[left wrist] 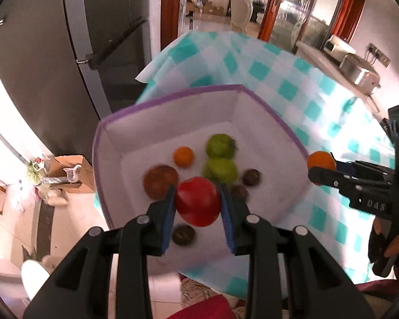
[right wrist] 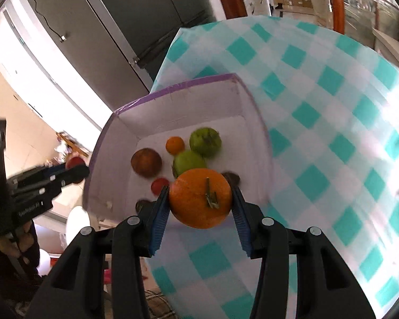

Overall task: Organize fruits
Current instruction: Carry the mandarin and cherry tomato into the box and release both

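Checked tablecloth (right wrist: 332, 122), orange (right wrist: 200, 198) clamped between right fingers (right wrist: 159, 218) — above box (right wrist: 173, 90)

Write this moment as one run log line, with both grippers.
left gripper: shut on red fruit | right gripper: shut on orange | both above white box

Left gripper (left wrist: 198, 202) angled steeply downward, jaws clamped on a red fruit (left wrist: 198, 202), blue pads pressing both its sides. Right gripper (right wrist: 200, 199) pitched down likewise, jaws closed on an orange (right wrist: 200, 199), stem facing the camera. Each gripper visible at the edge of the other's view, side by side. Fingers (left wrist: 393, 244) of a hand wrap the right handle.
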A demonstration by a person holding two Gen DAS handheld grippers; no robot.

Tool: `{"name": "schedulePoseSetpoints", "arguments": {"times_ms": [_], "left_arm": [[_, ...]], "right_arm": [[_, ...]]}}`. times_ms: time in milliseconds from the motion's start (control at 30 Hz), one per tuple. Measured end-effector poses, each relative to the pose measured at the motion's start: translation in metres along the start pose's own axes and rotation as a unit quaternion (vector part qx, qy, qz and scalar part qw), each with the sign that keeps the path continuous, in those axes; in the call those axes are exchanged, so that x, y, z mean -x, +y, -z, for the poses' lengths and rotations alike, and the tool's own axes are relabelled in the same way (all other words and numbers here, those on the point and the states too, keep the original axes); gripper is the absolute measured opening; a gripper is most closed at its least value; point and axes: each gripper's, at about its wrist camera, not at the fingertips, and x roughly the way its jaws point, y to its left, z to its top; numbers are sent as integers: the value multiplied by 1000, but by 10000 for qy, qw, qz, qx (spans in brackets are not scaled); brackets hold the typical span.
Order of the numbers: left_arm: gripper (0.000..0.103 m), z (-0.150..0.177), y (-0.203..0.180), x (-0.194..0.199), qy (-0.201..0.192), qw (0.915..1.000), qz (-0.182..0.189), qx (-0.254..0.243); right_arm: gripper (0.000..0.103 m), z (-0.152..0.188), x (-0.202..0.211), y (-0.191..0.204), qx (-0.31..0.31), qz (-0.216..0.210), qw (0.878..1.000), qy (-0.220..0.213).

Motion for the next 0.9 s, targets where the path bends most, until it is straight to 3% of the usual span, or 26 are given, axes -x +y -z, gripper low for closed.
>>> {"name": "schedulePoseSetpoints", "arguments": {"times_ms": [133,333,567,900], "left_arm": [[32,-33,21,-51,512,9983,-83,-252],[32,-56,29,-107,964,9933,-2,-634],[32,-67,28,-150,1262,9875,204,-923],[32,-75,33,-193,1677,9788,212,-1160]], "right_arm": [[46,-30,-51,9,34,394,9976,575],[46,-56,-103,3,-185,832,9897,1148],[46,-66,-134,-6,-339,1009,9823,1542],[45,-75,-169,-21,-484,1234,9701,2034]]}}
